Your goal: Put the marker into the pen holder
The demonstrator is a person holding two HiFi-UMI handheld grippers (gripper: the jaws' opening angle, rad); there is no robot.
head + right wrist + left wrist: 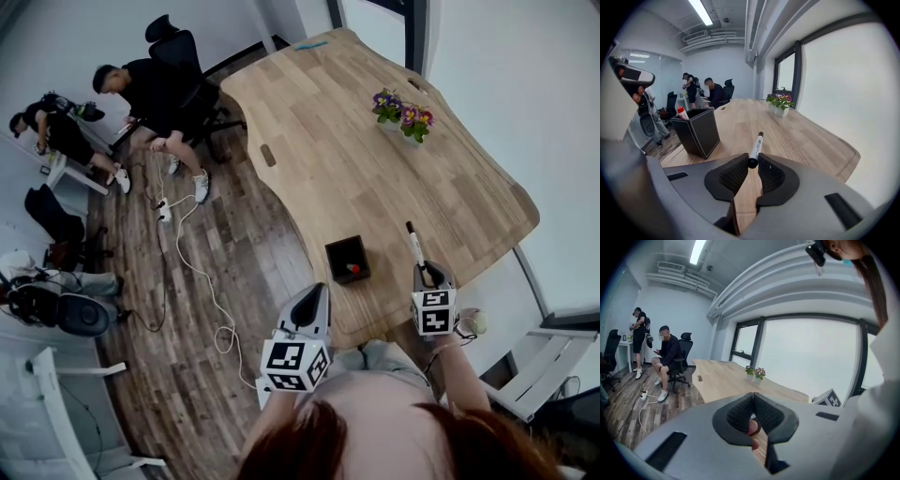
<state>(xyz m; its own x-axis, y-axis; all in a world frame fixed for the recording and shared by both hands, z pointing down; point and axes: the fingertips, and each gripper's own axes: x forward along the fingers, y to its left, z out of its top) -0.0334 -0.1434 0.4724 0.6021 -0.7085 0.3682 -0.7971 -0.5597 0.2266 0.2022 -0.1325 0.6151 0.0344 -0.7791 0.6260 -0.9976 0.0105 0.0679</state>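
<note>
A black square pen holder (347, 260) stands near the front edge of the wooden table (375, 178), with a red-capped pen inside it. To its right, my right gripper (425, 273) is shut on a white marker (413, 244) with a black cap, which points away from me just above the tabletop. In the right gripper view the marker (756, 146) sticks out between the pads, and the pen holder (697, 131) sits to its left. My left gripper (317, 290) hovers at the table's front edge, left of the holder. Its tips (753, 394) meet with nothing held.
A small pot of purple and yellow flowers (403, 114) stands at the far side of the table. A seated person (155, 94) on an office chair and another person are off to the left. Cables (202, 281) trail over the wooden floor.
</note>
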